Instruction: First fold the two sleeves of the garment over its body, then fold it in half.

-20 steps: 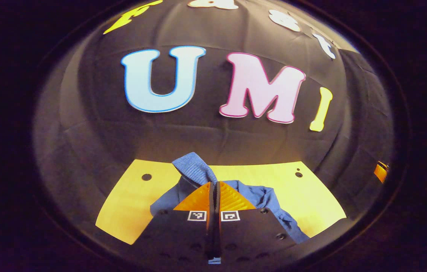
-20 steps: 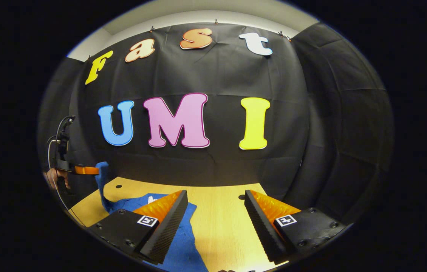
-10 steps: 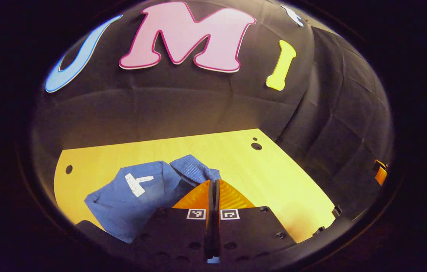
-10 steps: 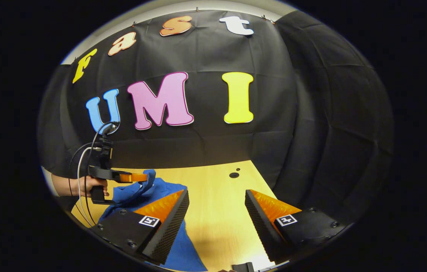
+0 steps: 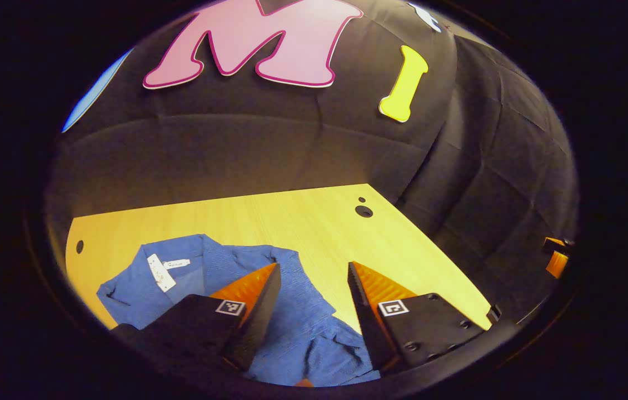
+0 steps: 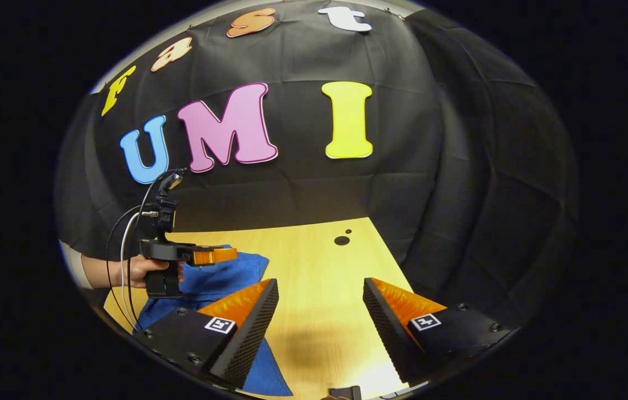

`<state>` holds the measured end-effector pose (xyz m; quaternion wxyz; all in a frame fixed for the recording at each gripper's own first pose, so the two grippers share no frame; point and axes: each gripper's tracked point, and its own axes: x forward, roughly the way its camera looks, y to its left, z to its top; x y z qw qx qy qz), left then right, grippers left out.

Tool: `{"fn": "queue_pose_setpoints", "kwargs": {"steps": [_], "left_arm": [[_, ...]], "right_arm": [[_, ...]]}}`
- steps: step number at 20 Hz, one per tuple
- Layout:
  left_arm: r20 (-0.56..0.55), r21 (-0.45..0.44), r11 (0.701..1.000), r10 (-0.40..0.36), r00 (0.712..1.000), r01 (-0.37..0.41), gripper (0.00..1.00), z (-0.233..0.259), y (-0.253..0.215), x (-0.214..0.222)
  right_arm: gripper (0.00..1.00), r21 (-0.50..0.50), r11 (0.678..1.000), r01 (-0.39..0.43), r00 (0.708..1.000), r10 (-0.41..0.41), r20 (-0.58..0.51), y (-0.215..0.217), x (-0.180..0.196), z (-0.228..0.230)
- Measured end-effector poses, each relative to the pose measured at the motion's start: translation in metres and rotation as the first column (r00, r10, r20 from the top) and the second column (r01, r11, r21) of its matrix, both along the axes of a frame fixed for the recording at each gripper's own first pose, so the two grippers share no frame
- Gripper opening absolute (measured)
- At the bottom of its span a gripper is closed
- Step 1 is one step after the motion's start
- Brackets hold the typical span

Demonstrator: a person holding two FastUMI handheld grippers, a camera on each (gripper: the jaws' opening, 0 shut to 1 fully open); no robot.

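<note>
At the bottom of the frame the right gripper [image 6: 319, 283] stood wide apart over the wooden table [image 6: 314, 266]. At left, a hand [image 6: 139, 271] held the left gripper [image 6: 228, 255] above the blue garment [image 6: 225, 278], its fingers seen side-on.

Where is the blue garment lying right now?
In the left gripper view the blue garment lies on the wooden table, toward its near left part, under the open left tool.
</note>
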<state>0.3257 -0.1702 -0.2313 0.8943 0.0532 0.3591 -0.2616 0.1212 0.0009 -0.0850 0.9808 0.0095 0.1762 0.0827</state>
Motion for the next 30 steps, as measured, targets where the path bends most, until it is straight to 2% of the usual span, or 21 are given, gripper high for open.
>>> {"fn": "queue_pose_setpoints", "kwargs": {"steps": [1,2,5,7,9,10,13,16,20,25,30], "left_arm": [[0.012,0.019,1.000,0.022,1.000,-0.022,0.78,0.006,0.013,-0.010],[0.027,0.031,0.998,0.055,0.998,-0.056,0.83,0.013,0.032,-0.022],[0.056,0.054,0.985,0.162,0.985,-0.165,0.84,0.034,0.096,-0.074],[0.059,0.079,0.963,0.255,0.965,-0.259,0.84,0.035,0.149,-0.120],[0.023,0.107,0.928,0.356,0.934,-0.356,0.84,0.024,0.199,-0.174],[-0.013,0.132,0.900,0.421,0.907,-0.416,0.84,0.012,0.229,-0.208],[-0.107,0.194,0.842,0.528,0.842,-0.504,0.83,-0.024,0.272,-0.284],[-0.211,0.243,0.806,0.587,0.781,-0.540,0.83,-0.060,0.285,-0.337],[-0.307,0.294,0.777,0.629,0.714,-0.557,0.83,-0.092,0.295,-0.371],[-0.360,0.368,0.763,0.644,0.675,-0.531,0.83,-0.110,0.304,-0.381],[-0.444,0.383,0.778,0.627,0.640,-0.498,0.84,-0.119,0.300,-0.389]], "right_arm": [[0.98,0.004,1.000,-0.020,1.000,0.020,-0.008,0.010,0.001,-0.004],[0.98,0.007,0.999,-0.043,0.999,0.043,-0.015,0.021,0.004,-0.008],[0.98,0.008,0.994,-0.112,0.993,0.112,-0.029,0.052,0.007,-0.008],[0.98,0.002,0.989,-0.150,0.988,0.150,-0.041,0.070,0.005,-0.018],[0.98,-0.001,0.981,-0.195,0.978,0.195,-0.068,0.091,-0.005,-0.035],[0.98,-0.008,0.977,-0.213,0.974,0.211,-0.083,0.099,-0.011,-0.043],[0.98,-0.049,0.964,-0.260,0.958,0.251,-0.141,0.112,-0.037,-0.088],[0.98,-0.060,0.958,-0.281,0.936,0.259,-0.240,0.113,-0.059,-0.125],[0.98,-0.070,0.959,-0.276,0.903,0.234,-0.359,0.104,-0.081,-0.170],[1.00,-0.122,0.958,-0.259,0.842,0.162,-0.514,0.079,-0.107,-0.215],[1.00,-0.133,0.965,-0.225,0.761,0.089,-0.642,0.059,-0.133,-0.246]]}}
